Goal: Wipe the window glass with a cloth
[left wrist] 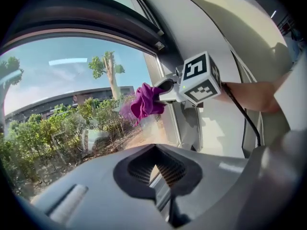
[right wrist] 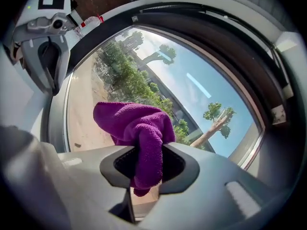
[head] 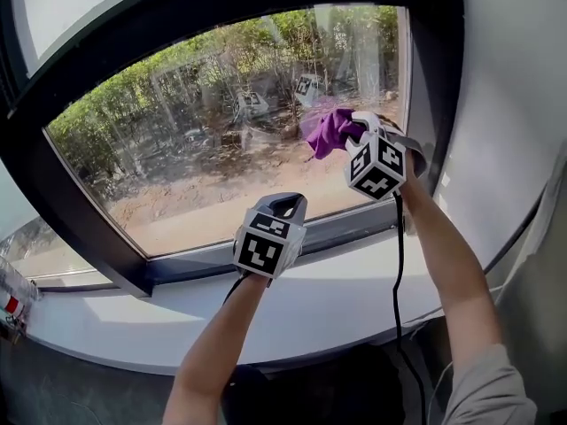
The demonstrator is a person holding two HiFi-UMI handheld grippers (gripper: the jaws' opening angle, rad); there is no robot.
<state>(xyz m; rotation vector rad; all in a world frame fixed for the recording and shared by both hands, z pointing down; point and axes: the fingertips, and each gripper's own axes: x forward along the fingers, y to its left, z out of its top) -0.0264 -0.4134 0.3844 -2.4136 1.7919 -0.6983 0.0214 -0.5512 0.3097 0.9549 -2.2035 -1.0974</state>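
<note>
Right claw (head: 357,127) is clamped on the bunched purple cloth (head: 330,132), held up at the window glass (head: 204,131) near its right edge, apparently so the loose wad meets the pane. Left claw (head: 285,207), jaws together and empty, sits low by the sill (head: 337,290) — clear of the stroke; the dark frame (head: 436,96) just to the right bounds it.

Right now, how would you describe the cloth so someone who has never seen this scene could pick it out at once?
Find the big dark-framed window glass looking out on shrubs and sandy ground. Near its right edge, the right gripper is held up at the pane. The cloth is the bunched purple wad pinched in its fingers, the only vivid purple thing among grey, white and green.
</note>
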